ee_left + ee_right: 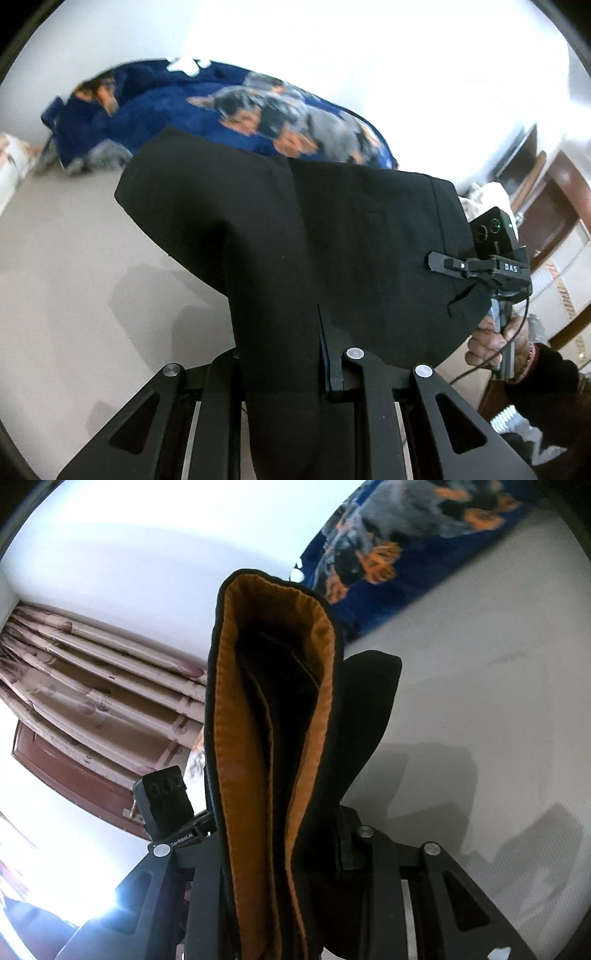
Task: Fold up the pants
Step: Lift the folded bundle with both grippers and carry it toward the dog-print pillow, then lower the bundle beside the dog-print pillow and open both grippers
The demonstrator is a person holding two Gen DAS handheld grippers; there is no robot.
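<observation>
The black pants hang in the air above the beige bed sheet, held by both grippers. My left gripper is shut on the pants fabric, which runs down between its fingers. My right gripper shows at the right of the left wrist view, clamped on the waistband edge. In the right wrist view the waistband stands open with its orange lining facing me, and my right gripper is shut on it. The left gripper's camera block shows just left of the waistband.
A blue blanket with dog prints lies bunched at the far side of the bed. Patterned curtains and a brown wooden door stand beyond. Wooden furniture is at the right.
</observation>
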